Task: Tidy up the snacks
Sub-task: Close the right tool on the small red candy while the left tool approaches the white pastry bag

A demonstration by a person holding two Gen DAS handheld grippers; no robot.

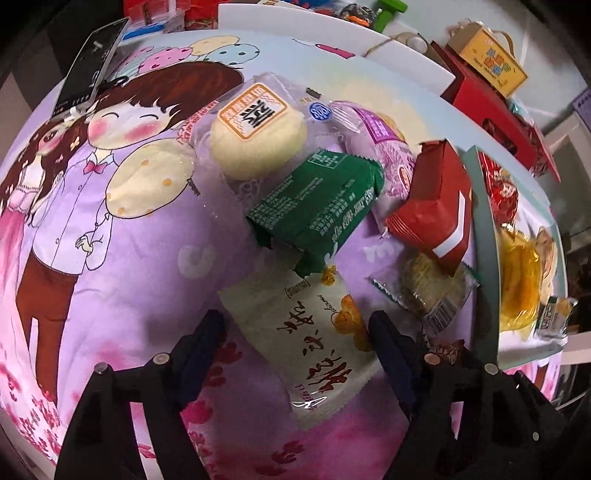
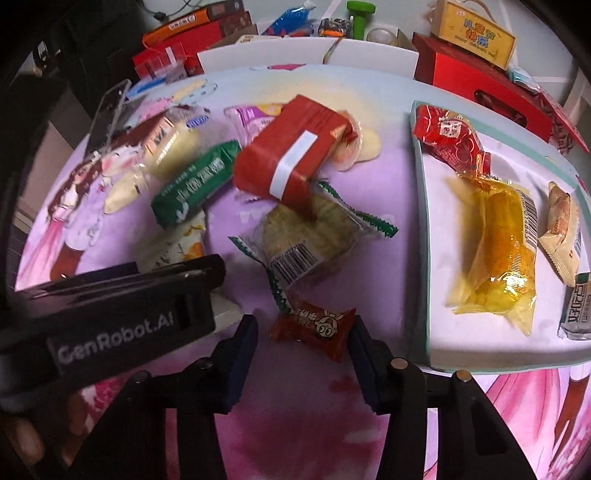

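Note:
Loose snacks lie on a cartoon-print cloth (image 1: 110, 229). My left gripper (image 1: 297, 325) is open, its fingers on either side of a cream packet with red script (image 1: 314, 339). Beyond it lie a green packet (image 1: 317, 210), a round yellow cake in clear wrap (image 1: 258, 129), a purple packet (image 1: 380, 136), a red packet (image 1: 432, 206) and a clear-wrapped cracker (image 1: 432, 291). My right gripper (image 2: 303, 328) is open around a small red candy packet (image 2: 314, 326). The white tray (image 2: 480, 347) on the right holds a yellow jelly pack (image 2: 495, 240), a red pack (image 2: 447, 133) and two small packets.
The left gripper's black body (image 2: 110, 310) crosses the lower left of the right wrist view. A phone (image 1: 90, 66) stands at the cloth's far left. Red and yellow boxes (image 2: 476, 62) and more cartons (image 2: 199, 29) crowd the far edge behind a white board (image 2: 306, 55).

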